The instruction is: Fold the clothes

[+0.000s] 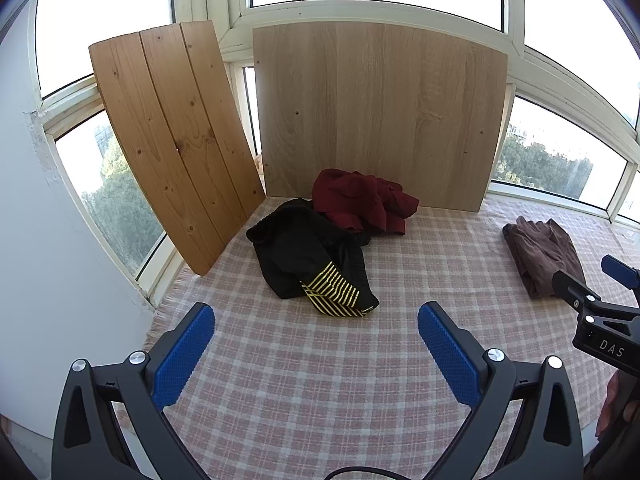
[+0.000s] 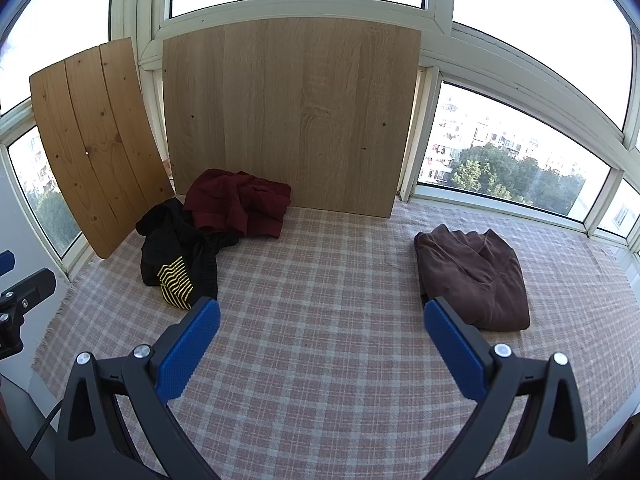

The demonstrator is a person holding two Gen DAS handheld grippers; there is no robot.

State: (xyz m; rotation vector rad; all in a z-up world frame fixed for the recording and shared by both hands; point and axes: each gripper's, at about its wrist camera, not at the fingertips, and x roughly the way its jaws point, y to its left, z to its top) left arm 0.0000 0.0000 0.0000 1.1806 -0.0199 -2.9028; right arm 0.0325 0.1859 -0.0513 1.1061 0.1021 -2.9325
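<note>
Right now both tools are released. The left gripper point(image 1: 316, 354) and the right gripper point(image 2: 322, 356) hover over the checked cloth point(image 2: 320, 380) with their blue pads spread wide and nothing between them.

Three garments lie on that cloth. A black garment point(image 1: 304, 256) with a yellow-striped end sits crumpled near the pine board point(image 1: 172, 140), and a dark red garment point(image 1: 360, 200) is bunched just behind it, touching it, at the foot of the pale wood panel point(image 1: 380, 112). Well apart to the right, a brown garment point(image 2: 472, 276) lies in a tidier, roughly squared bundle; it looks already folded, though that is only a judgement.

All three look soft, light and limp, so they will sag and drag rather than keep any shape when lifted. The black one seems the likely next piece, being nearest the left gripper. A sound hold would be on an edge or corner, such as the striped end, one gripper at each side, so that the fabric can be spread flat before folding. Pinching the middle of the heap would probably lift a tangled lump and might pull the red one along.
</note>
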